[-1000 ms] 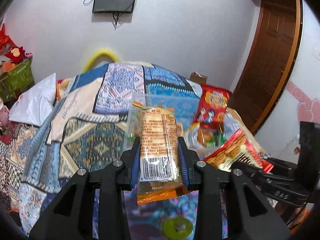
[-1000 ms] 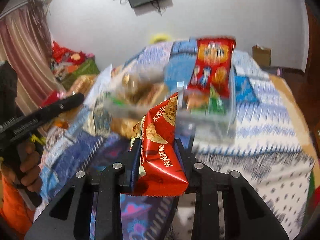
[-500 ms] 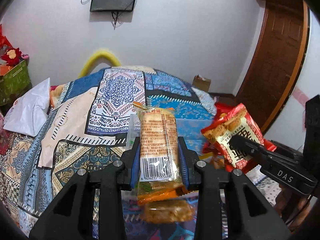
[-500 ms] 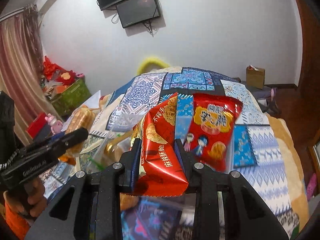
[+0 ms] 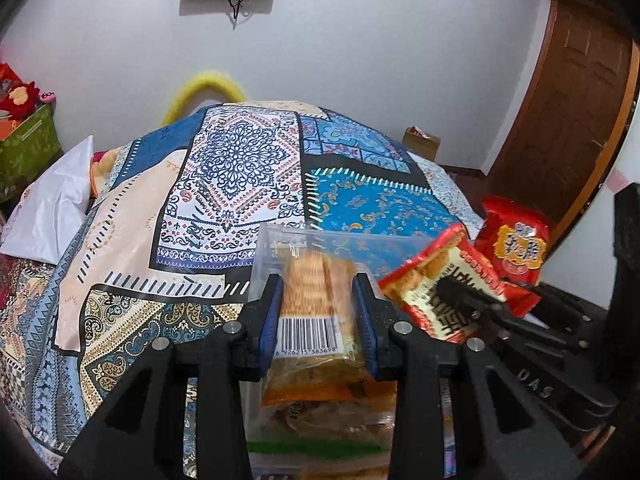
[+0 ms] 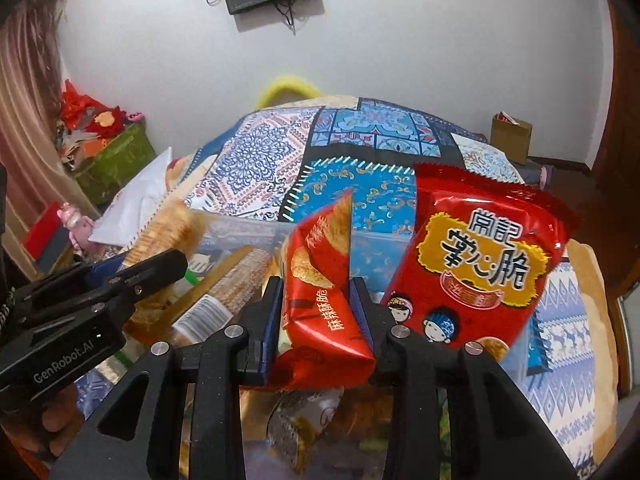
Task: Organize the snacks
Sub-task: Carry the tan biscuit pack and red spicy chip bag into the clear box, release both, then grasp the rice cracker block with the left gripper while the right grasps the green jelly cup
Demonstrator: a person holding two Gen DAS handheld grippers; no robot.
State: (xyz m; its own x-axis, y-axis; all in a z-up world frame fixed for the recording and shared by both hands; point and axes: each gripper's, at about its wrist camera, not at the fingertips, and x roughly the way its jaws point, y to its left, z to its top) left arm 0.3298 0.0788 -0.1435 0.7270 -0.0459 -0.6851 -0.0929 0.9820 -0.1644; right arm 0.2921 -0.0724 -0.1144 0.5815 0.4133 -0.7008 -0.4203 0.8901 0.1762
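My left gripper is shut on a clear cracker packet with a barcode, held over a clear plastic box that holds other snacks. My right gripper is shut on a small red chip packet, also above the box. The right gripper and its red packet show at the right of the left wrist view. The left gripper with its cracker packet shows at the left of the right wrist view. A large red snack bag stands at the box's right side.
The box sits on a bed with a patterned blue quilt. A white pillow lies at the left. A green crate with red items stands by the wall. A cardboard box and a wooden door are at the right.
Both grippers have moved forward and lower over the clear box with their packets. The large red bag now looms closer in the right wrist view.
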